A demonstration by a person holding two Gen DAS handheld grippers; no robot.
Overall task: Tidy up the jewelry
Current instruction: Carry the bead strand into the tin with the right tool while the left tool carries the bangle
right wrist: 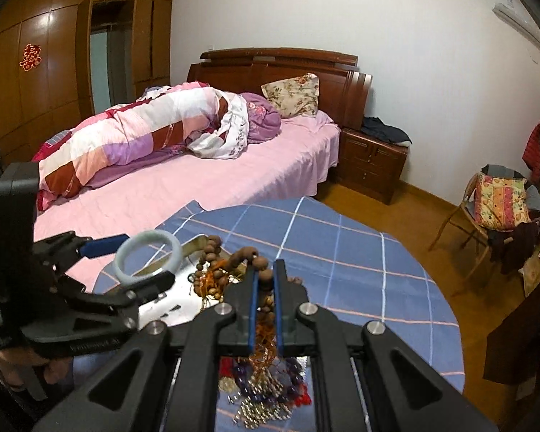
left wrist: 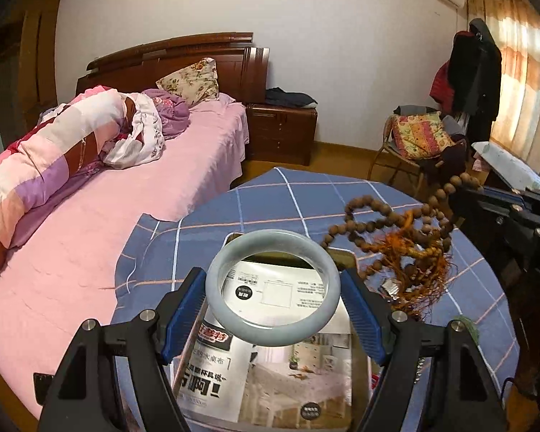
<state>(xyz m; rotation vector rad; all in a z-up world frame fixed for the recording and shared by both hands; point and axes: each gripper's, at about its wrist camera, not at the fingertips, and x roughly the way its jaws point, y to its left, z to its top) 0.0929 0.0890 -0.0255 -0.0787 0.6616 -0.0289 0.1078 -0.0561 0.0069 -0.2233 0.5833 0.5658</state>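
Note:
My left gripper [left wrist: 273,280] is shut on a pale grey-green jade bangle [left wrist: 226,262], held level above a shiny tray [left wrist: 345,255] that holds a printed box. The bangle also shows in the right wrist view [right wrist: 124,252], in the left gripper [right wrist: 140,259]. My right gripper [right wrist: 264,270] is shut on a brown wooden bead necklace [right wrist: 250,253] with orange tassels, lifted above the tray [right wrist: 190,248]. The necklace hangs from the right gripper [left wrist: 460,189] in the left wrist view [left wrist: 388,216].
A round table with a blue checked cloth [right wrist: 342,252] carries the tray. Purple beads, red cord and small metal beads [right wrist: 266,396] lie under the right gripper. A pink bed [left wrist: 90,216] stands to the left, a chair with a cushion [right wrist: 500,201] to the right.

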